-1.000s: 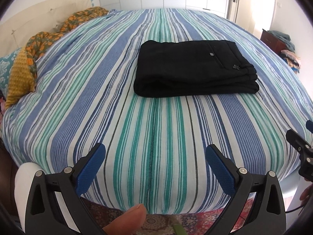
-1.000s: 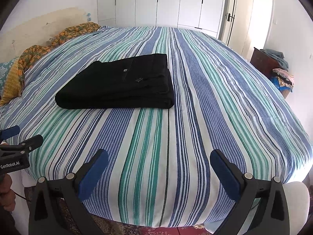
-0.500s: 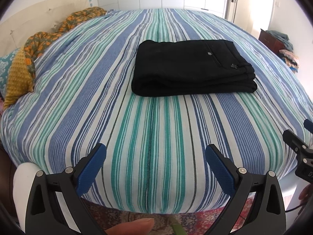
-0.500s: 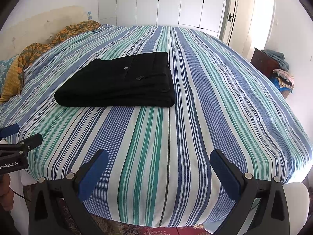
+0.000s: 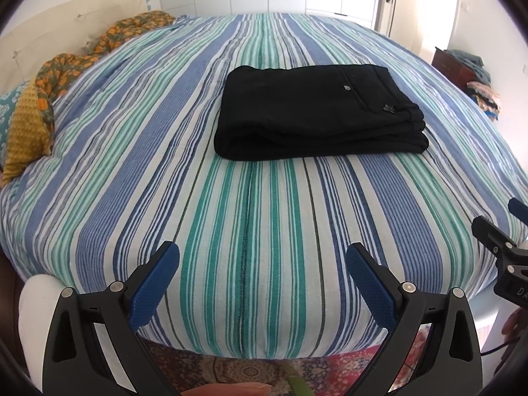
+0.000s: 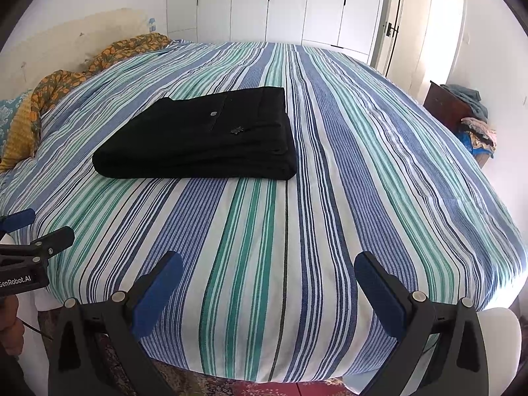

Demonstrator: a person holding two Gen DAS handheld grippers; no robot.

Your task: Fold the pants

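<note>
Black pants [image 5: 316, 112] lie folded in a neat rectangle on the striped bed [image 5: 257, 214]; they also show in the right wrist view [image 6: 204, 135]. My left gripper [image 5: 262, 257] is open and empty, near the bed's front edge, well short of the pants. My right gripper [image 6: 269, 265] is open and empty, also back at the front edge. Each gripper shows at the side of the other's view: the right one [image 5: 495, 241] and the left one [image 6: 36, 241].
Orange patterned cloth [image 5: 82, 56] and a yellow pillow [image 5: 26, 132] lie at the bed's left head end. A dark cabinet with piled clothes [image 6: 462, 112] stands at the right. White wardrobes [image 6: 280, 3] line the far wall. A patterned rug [image 5: 250, 369] lies below.
Both grippers have drawn slightly back and up from the bed; the folded pants have not moved.
</note>
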